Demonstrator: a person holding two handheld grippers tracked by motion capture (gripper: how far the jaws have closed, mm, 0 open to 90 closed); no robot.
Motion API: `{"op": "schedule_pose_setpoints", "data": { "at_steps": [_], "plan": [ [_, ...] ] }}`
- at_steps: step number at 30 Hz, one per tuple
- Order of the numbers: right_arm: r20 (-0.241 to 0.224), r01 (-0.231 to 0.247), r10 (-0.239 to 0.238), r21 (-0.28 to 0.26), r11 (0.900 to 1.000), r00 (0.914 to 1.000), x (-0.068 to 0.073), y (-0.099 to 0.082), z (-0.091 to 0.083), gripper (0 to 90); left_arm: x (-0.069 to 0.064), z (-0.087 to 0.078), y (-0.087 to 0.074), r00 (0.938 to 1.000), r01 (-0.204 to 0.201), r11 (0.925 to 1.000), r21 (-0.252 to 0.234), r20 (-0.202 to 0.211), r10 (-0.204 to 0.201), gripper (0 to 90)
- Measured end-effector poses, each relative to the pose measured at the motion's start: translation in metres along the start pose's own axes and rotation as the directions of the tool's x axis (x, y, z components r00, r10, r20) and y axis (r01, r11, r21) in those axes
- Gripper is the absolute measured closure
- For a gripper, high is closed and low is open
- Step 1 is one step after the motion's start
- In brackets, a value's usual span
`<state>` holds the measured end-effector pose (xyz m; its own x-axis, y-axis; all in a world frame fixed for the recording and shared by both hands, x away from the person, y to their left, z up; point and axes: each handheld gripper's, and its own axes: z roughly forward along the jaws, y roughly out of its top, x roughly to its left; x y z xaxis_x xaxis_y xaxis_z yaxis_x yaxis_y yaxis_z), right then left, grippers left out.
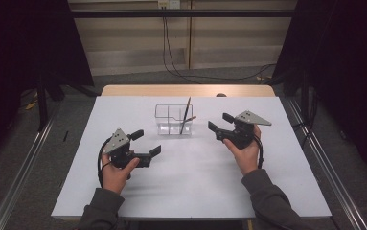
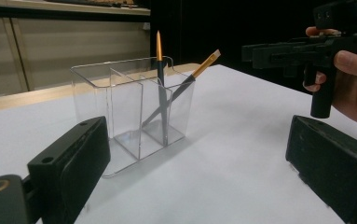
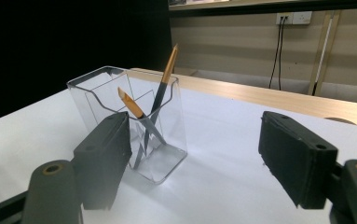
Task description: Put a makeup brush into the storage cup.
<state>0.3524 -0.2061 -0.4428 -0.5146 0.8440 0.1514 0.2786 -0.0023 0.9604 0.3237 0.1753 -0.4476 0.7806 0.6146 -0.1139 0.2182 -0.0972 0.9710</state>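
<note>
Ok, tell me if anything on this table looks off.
Nothing stands out. The clear plastic compartment holder stands upright on the white table, with two dark gold-tipped brushes leaning inside one compartment; nothing is spilled or damaged.

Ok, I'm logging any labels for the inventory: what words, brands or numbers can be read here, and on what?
None can be read.
The clear organizer, the two brushes in it, the white table and both grippers, left and right, show no legible marking.
</note>
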Motion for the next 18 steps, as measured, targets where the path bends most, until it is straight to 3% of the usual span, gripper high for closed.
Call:
{"op": "schedule_pose_setpoints", "data": {
  "at_steps": [18],
  "plan": [
    [-0.006, 0.020, -0.020, -0.006, 0.9998, 0.9998, -0.006, 0.000, -0.024, 24.9, -0.001, 0.000, 0.000, 1.0000, 0.002, 1.0000, -0.003, -0.007, -0.002, 6.0]
  ]
}}
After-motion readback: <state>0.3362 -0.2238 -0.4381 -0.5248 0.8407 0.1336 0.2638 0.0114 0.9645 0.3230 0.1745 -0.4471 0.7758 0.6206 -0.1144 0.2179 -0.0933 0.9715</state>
